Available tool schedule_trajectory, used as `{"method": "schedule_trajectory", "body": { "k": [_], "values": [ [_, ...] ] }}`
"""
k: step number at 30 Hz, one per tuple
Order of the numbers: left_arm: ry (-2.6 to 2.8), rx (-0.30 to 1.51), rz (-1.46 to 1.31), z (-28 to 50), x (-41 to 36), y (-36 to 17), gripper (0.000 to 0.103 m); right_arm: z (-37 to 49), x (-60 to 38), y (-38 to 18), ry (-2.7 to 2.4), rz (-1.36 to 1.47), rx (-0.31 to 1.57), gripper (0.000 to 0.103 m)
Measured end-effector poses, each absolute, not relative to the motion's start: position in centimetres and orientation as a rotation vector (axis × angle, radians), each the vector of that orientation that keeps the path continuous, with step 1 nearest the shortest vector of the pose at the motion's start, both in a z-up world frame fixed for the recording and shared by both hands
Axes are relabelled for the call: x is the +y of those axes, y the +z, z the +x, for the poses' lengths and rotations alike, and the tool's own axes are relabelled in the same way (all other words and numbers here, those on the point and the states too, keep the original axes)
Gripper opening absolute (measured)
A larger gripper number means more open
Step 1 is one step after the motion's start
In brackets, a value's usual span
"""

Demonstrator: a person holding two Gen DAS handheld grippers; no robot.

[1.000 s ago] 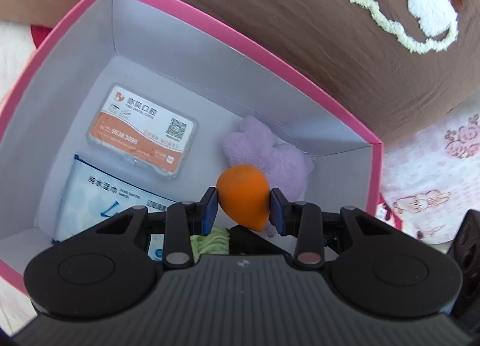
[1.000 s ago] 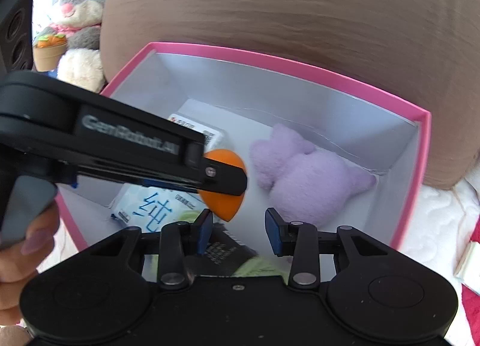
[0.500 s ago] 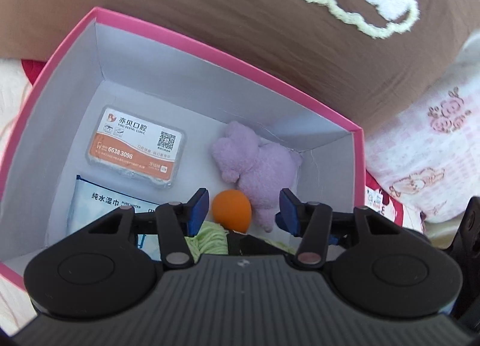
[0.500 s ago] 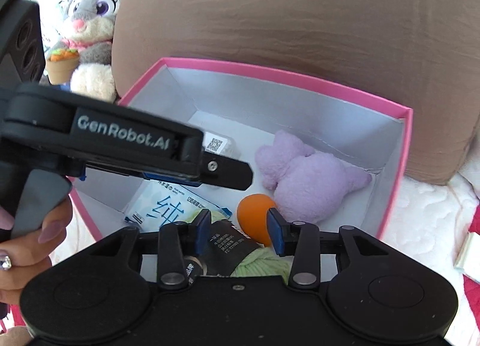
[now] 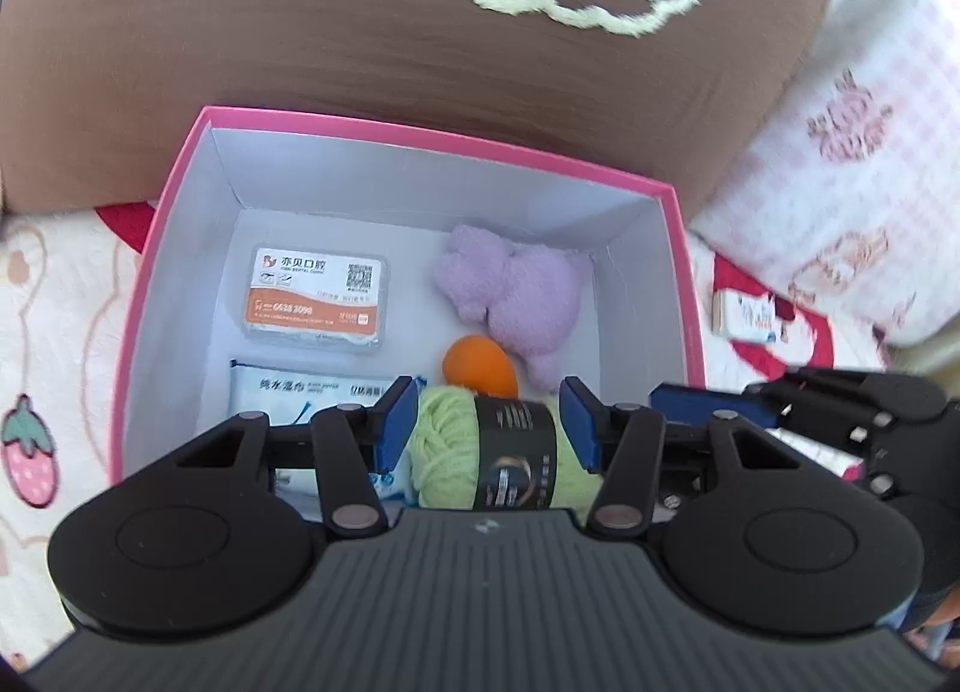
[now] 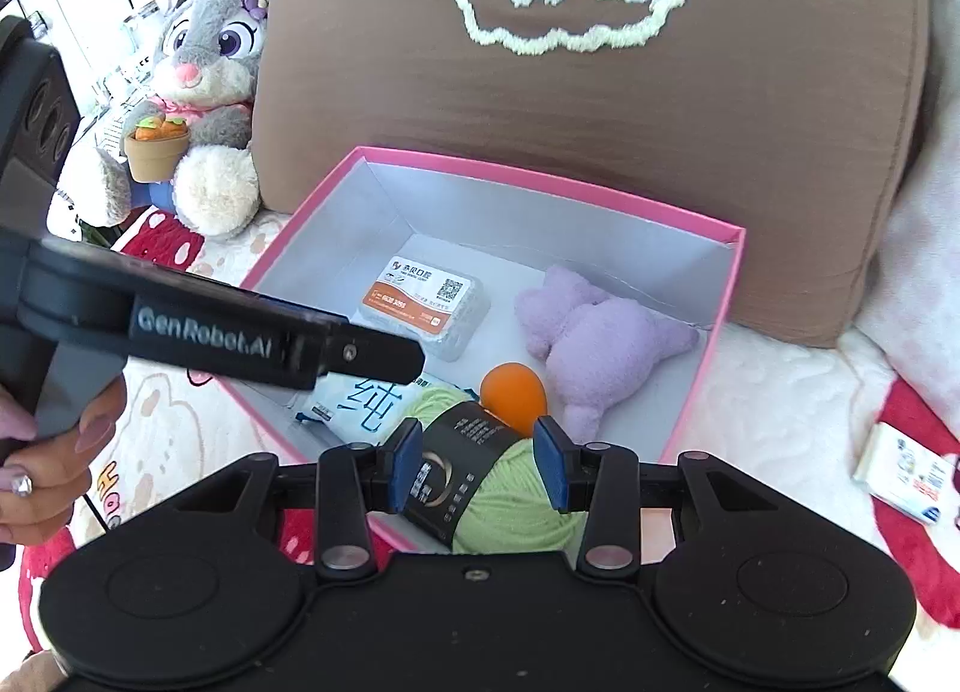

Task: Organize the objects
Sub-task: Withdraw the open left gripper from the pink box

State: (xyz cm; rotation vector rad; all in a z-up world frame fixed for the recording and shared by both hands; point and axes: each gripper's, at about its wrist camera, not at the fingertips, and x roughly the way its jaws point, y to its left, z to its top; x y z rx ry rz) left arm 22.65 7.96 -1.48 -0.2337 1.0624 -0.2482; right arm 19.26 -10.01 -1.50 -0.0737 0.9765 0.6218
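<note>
Left wrist view: left gripper (image 5: 487, 431) hovering above the near edge of the pink box (image 5: 141, 296), its blue pads (image 5: 396, 422) standing spread with nothing pinched; inside the box, green yarn skein (image 5: 441, 440) with a black band lying at the near wall, showing between the pads; orange egg-shaped ball (image 5: 479, 373) lying just beyond the yarn, touching the purple plush toy (image 5: 516, 296) at the box's far right; plastic card case (image 5: 317, 302) lying at the box's far left; wet-wipe pack (image 5: 300, 395) lying nearer than the case; right gripper (image 5: 780, 410) showing just outside the box's right wall, fingers not clear enough to judge from here; brown cushion (image 5: 300, 32) standing behind the box. Right wrist view: right gripper (image 6: 480, 467) hanging over the box's (image 6: 708, 344) near rim, pads spread and empty; yarn (image 6: 516, 506), ball (image 6: 515, 392) and plush (image 6: 600, 344) lying inside; left gripper (image 6: 384, 356) reaching over the box's left wall; rabbit plush (image 6: 204, 92) sitting left of the box.
</note>
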Motion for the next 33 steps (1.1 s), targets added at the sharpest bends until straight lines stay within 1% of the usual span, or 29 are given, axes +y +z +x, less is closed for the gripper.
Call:
{"method": "schedule_trajectory", "body": {
  "k": [7,10,13,18,20,26,30,33],
  "values": [
    [-0.285,1.063,-0.196,20.2,7.2,0.9,0.053,16.1,-11.4,1.9,0.616,-0.127,0.948,0.046],
    [-0.319,1.05,-0.234,19.0,7.1,1.8,0.055,14.4,-12.8,3.3,0.606,-0.123,0.933,0.046],
    [-0.341,1.066,-0.292,17.7,7.3,2.2,0.055,12.8,-13.8,4.4,0.591,-0.126,0.921,0.047],
    [-0.328,1.029,-0.268,15.2,6.9,3.6,0.057,10.4,-14.9,6.1,0.583,-0.133,0.89,0.048],
    [-0.342,1.029,-0.255,14.3,6.5,4.2,0.06,9.6,-15.5,6.4,0.58,-0.124,0.885,0.049],
    [-0.398,1.029,-0.203,11.7,4.1,5.2,0.062,7.4,-18.2,6.9,0.55,-0.087,0.843,0.052],
    [-0.429,1.056,-0.226,10.8,3.4,4.4,0.063,6.7,-20.0,6.4,0.54,-0.034,0.877,0.053],
    [-0.413,1.078,-0.224,10.1,3.2,3.5,0.063,6.1,-20.0,5.9,0.538,-0.076,0.892,0.053]
  ]
}}
